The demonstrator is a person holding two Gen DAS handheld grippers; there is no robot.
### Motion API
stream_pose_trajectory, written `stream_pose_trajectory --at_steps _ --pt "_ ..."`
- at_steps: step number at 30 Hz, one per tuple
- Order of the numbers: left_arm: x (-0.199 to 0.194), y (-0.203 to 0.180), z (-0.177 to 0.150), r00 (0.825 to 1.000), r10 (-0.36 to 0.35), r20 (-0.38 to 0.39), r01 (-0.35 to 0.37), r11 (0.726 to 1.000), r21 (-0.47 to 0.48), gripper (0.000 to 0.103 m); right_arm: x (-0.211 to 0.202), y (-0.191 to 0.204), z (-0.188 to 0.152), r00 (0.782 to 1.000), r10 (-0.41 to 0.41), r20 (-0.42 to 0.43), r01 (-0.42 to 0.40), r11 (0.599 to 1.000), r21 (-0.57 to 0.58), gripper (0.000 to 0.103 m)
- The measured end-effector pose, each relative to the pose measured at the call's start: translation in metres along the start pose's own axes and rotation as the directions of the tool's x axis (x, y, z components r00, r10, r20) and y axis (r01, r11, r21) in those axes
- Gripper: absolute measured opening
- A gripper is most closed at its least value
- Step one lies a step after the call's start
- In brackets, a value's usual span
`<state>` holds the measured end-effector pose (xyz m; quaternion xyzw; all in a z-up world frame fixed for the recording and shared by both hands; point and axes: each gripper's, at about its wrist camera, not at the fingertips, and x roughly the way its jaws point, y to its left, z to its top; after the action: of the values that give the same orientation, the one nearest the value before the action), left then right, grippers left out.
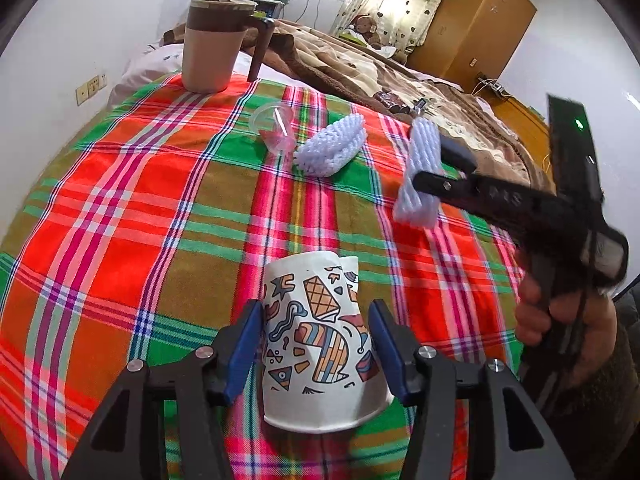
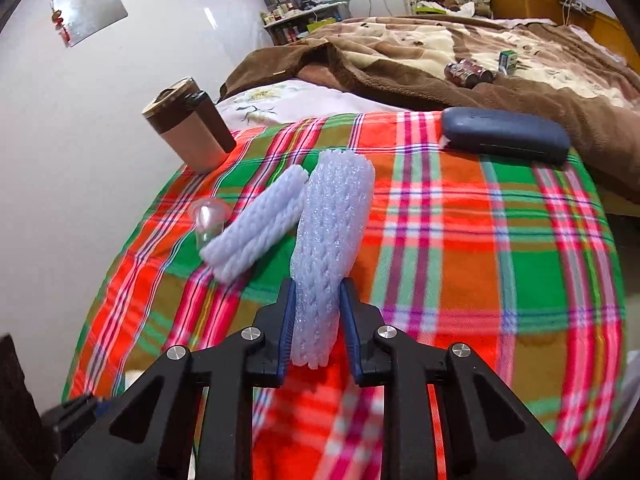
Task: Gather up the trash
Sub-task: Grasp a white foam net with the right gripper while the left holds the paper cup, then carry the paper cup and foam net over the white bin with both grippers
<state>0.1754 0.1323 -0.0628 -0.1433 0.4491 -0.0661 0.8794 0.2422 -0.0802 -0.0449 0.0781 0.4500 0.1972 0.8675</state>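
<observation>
A paper cup (image 1: 320, 344) printed with colourful shapes sits between the blue pads of my left gripper (image 1: 316, 350), which touch it on both sides; its far end is creased. My right gripper (image 2: 318, 320) is shut on a white foam net sleeve (image 2: 332, 232), lifted above the plaid tablecloth (image 2: 460, 248). The left wrist view shows that gripper (image 1: 438, 170) at the right with the same sleeve (image 1: 418, 208) hanging from it. A second foam net (image 1: 332, 148) (image 2: 252, 224) lies on the cloth, with a tipped clear plastic cup (image 1: 274, 128) (image 2: 208, 220) beside it.
A tan and brown lidded jug (image 1: 216, 44) (image 2: 188, 124) stands at the table's far left edge. A dark blue case (image 2: 504, 136) lies at the far right. Behind is a bed with a brown blanket (image 2: 400, 68) and cans (image 2: 468, 72). A person's hand (image 1: 560, 320) holds the right gripper.
</observation>
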Motion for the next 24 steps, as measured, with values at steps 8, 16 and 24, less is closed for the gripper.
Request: stream_pose_trajectory --at_steps 8,16,24 --pt "-0.018 -0.018 -0.005 1.0 0.006 0.031 -0.007 1.0 0.026 0.054 -0.034 -0.006 -0.025 1.0 -0.005 0.021 0.006 1.0 -0.012 0.023" --pt "-0.036 -0.054 -0.011 0.998 -0.007 0.061 0.002 0.996 0.088 0.054 -0.067 -0.021 -0.048 0.999 -0.009 0.044 0.008 1.0 0.019 0.023" --pt "-0.042 -0.095 -0.02 0.997 -0.041 0.071 0.029 0.987 0.156 0.054 -0.105 -0.04 -0.068 0.994 -0.06 0.094 0.056 0.998 0.037 0.023"
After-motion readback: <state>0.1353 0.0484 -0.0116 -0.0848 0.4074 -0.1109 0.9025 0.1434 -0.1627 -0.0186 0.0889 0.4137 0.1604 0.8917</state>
